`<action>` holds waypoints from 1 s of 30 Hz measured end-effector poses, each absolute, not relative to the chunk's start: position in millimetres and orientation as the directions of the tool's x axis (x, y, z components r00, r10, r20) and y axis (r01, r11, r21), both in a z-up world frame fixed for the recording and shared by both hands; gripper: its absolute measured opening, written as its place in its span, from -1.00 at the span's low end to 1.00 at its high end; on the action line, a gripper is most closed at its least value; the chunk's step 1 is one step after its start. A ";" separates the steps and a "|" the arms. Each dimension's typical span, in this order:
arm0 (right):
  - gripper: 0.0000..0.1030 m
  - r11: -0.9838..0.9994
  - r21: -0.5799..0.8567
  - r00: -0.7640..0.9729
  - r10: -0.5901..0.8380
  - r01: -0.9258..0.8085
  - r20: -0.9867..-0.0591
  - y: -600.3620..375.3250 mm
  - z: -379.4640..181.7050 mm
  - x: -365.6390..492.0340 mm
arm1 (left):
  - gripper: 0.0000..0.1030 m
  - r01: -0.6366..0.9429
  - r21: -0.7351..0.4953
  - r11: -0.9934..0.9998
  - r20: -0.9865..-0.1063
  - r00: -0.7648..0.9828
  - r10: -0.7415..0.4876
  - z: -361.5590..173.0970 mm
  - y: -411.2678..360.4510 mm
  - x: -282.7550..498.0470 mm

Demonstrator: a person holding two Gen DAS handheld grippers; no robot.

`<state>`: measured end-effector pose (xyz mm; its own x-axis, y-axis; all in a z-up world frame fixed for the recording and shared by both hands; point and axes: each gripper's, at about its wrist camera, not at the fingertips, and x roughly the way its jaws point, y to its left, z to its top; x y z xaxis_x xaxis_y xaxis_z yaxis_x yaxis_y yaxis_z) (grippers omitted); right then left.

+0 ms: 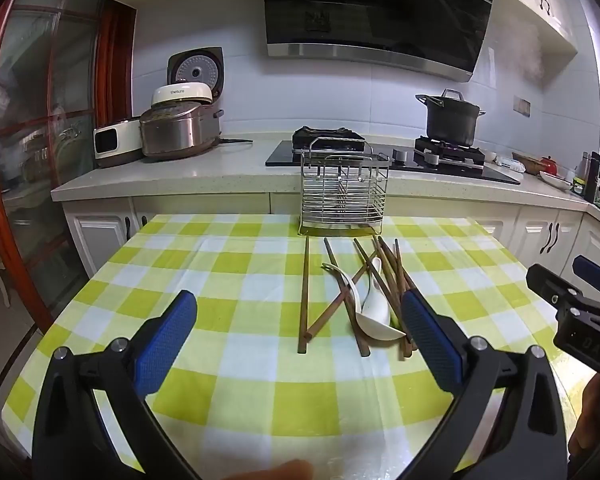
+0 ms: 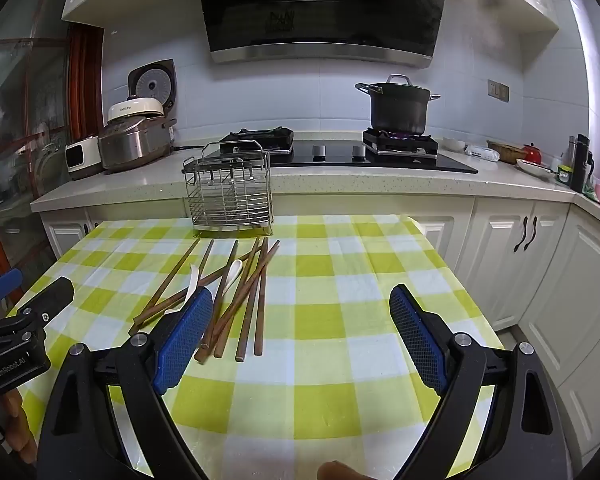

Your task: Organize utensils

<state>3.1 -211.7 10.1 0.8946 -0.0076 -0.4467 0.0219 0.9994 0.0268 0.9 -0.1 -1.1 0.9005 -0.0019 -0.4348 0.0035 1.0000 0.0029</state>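
A table covered by a green, yellow and white checked cloth [image 1: 236, 364] is seen beneath both tools. The left gripper [image 1: 300, 344] is held released above the cloth, its blue pads spread wide with nothing between them; the right gripper [image 2: 302, 336] is likewise spread and empty. A loose heap of brown chopsticks [image 1: 306, 292] and two white ceramic spoons [image 1: 376, 312] is found ahead of the left gripper, nearest its right-hand pad, and ahead of the right gripper, partly hidden behind its left-hand pad (some sticks are crossed over the spoons). Beyond the heap, at the far edge of the table, an empty wire utensil rack [image 2: 230, 196] is set upright.

Behind the table a pale stone counter [image 2: 340, 186] is lined with white cabinets. On it a black glass hob [image 2: 380, 160] is fitted, and a dark lidded pot [image 2: 398, 108] is placed on its right burner. To the far left, rice cookers [image 1: 180, 128] are grouped, one with its lid raised. A black range hood [image 2: 324, 12] is mounted above.
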 end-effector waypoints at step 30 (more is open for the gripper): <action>0.64 1.000 0.022 0.897 -0.010 0.021 -0.441 -210.6 10.8 2.8 | 0.92 0.002 0.004 1.000 -0.423 0.906 0.000 -0.3 -2.5 -1.1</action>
